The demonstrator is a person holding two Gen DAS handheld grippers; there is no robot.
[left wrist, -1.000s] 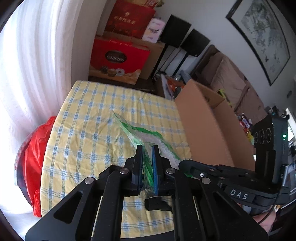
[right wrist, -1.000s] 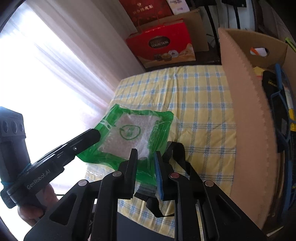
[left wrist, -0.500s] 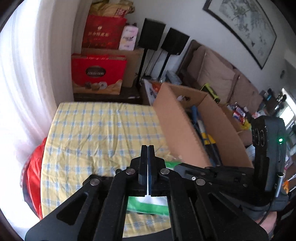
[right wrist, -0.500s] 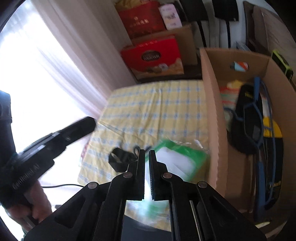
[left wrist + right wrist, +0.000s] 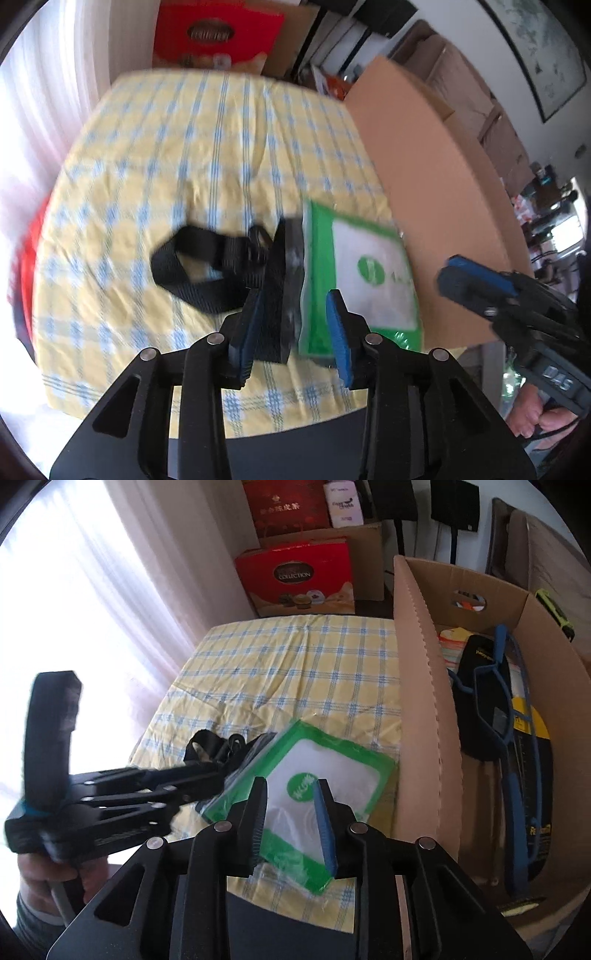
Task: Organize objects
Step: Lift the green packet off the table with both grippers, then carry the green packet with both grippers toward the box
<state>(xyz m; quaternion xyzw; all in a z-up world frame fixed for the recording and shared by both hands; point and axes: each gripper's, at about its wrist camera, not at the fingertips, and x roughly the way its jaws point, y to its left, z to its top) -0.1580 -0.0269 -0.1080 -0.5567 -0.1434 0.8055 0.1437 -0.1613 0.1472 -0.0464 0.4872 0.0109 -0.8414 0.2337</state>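
We note both grippers released: left gripper (image 5: 295,325) and right gripper (image 5: 290,819) stand with jaws apart, holding nothing. The green pouch (image 5: 314,794) lies flat on the checked cloth (image 5: 295,657), just beside the box (image 5: 424,738) wall, partly over a black strap (image 5: 199,273). The box already holds several items. Judgement: pouch and strap remain to be put away; task is partly done.
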